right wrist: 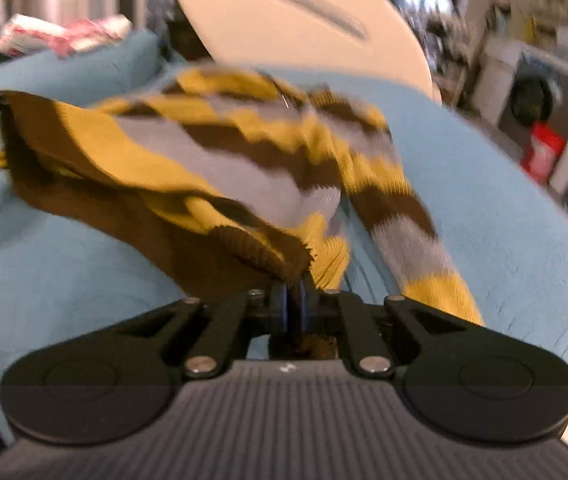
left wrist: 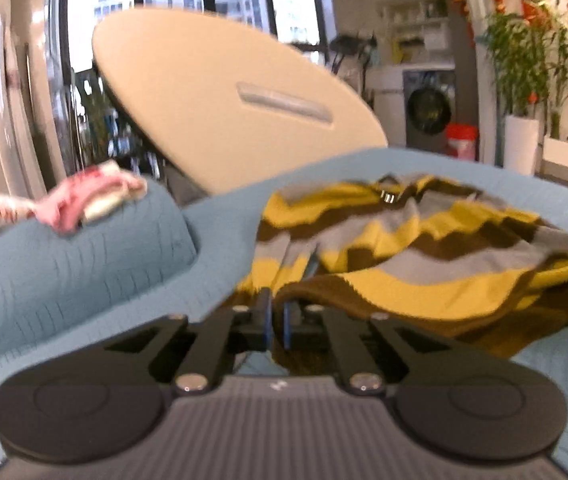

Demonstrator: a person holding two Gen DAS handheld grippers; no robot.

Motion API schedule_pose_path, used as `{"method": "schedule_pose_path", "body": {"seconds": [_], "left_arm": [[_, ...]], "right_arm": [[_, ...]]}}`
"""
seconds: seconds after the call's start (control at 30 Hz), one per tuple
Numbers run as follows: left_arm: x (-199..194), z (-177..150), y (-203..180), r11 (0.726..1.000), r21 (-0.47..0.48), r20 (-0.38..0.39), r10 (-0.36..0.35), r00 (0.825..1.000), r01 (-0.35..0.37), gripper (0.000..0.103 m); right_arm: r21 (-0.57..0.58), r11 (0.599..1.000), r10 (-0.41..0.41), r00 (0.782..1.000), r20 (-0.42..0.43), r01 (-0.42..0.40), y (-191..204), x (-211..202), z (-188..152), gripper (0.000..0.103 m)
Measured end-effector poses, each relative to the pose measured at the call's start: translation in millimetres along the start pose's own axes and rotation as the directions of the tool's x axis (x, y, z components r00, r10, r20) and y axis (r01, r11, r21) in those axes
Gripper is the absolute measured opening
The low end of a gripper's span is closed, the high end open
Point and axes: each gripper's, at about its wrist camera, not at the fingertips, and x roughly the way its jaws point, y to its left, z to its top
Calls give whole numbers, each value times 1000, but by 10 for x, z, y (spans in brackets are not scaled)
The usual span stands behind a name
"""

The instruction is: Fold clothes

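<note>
A knitted sweater (left wrist: 423, 248) with yellow, brown and grey zigzag stripes lies crumpled on a light blue quilted cover (left wrist: 84, 272). In the left wrist view my left gripper (left wrist: 277, 304) is shut, its blue pads pinching the brown hem at the sweater's near left corner. In the right wrist view my right gripper (right wrist: 293, 286) is shut on the ribbed brown hem (right wrist: 260, 248) of the same sweater (right wrist: 220, 152), which bunches up just ahead of the fingers. One sleeve (right wrist: 415, 240) trails down to the right of the gripper. The hem's far corner (right wrist: 16, 112) is stretched toward the left edge.
A pink and white cloth (left wrist: 92, 200) rests on a blue cushion (left wrist: 64, 256) at the left. A beige oval board (left wrist: 224, 96) leans behind the cover. Farther back stand a washing machine (left wrist: 429, 110), a red bucket (left wrist: 461, 140) and a potted plant (left wrist: 523, 72).
</note>
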Motion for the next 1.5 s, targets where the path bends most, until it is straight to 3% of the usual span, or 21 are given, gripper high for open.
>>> {"method": "schedule_pose_path", "body": {"seconds": [0.2,0.27,0.33,0.37,0.4,0.43,0.47,0.5,0.57,0.63,0.67,0.73,0.77,0.83,0.93,1.0,1.13,1.27,1.33,1.4,1.5], "left_arm": [[-551,259,-142,989,125,13,-75,997,73,7],[-544,242,-205,980,160,-46,-115,992,121,10],[-387,127,-266,966,180,-160,-159,974,187,18],[-311,68,-291,962,177,-206,-170,964,207,27],[-261,27,-314,960,174,-237,-176,955,220,42],[-173,-37,-351,953,170,-285,-195,939,250,50],[-96,-96,-383,948,168,-314,-209,926,271,65],[-51,-124,-394,945,170,-328,-211,921,278,74],[30,-149,-396,945,191,-345,-188,919,265,74],[87,-135,-336,957,191,-329,-147,933,218,79],[104,-113,-266,967,156,-317,-145,937,203,83],[100,-102,-118,980,85,-304,-148,941,182,86],[96,-107,-52,984,61,-303,-140,943,166,88],[85,-140,77,990,20,-310,-124,942,137,89],[47,-182,291,990,-80,-326,-134,936,114,94],[27,-222,446,980,-173,-328,-151,933,97,97],[95,-315,653,941,-331,-358,-198,912,74,100],[168,-351,729,924,-373,-372,-227,900,78,100],[190,-341,695,932,-358,-385,-203,901,57,100],[175,-325,662,940,-338,-387,-184,904,46,100],[133,-316,693,939,-342,-374,-179,910,44,100]], "right_arm": [[-13,999,45,986,163,-43,330,-969,38,9],[13,999,45,984,171,-48,353,-1107,6,7],[5,1000,29,996,83,-30,356,-1060,-27,6],[-76,997,-25,998,-61,20,399,-862,-87,6],[-185,979,-120,976,-183,86,453,-637,-167,6],[-256,955,-207,956,-209,151,489,-532,-215,7],[-298,935,-259,944,-205,192,520,-477,-225,8],[-290,936,-255,953,-163,201,543,-503,-171,9],[-260,946,-212,976,-50,192,641,-592,-44,27],[-262,953,-142,988,61,153,802,-641,48,65],[-279,952,-98,989,108,125,911,-632,82,72],[-366,930,39,983,177,29,1263,-479,137,71],[-450,893,127,975,184,-31,1532,-274,142,72],[-558,828,188,967,175,-60,1880,91,124,71],[-661,749,199,965,169,-39,2245,581,102,67],[-694,719,199,970,139,-48,2453,960,122,63],[-674,739,152,972,178,8,2633,1228,222,60],[-637,770,84,983,161,38,2726,1363,354,54],[-629,777,98,989,109,-8,2739,1389,375,7],[-612,790,108,990,87,-33,2751,1367,336,7],[-534,834,197,979,58,-137,2641,1094,319,6]]}}
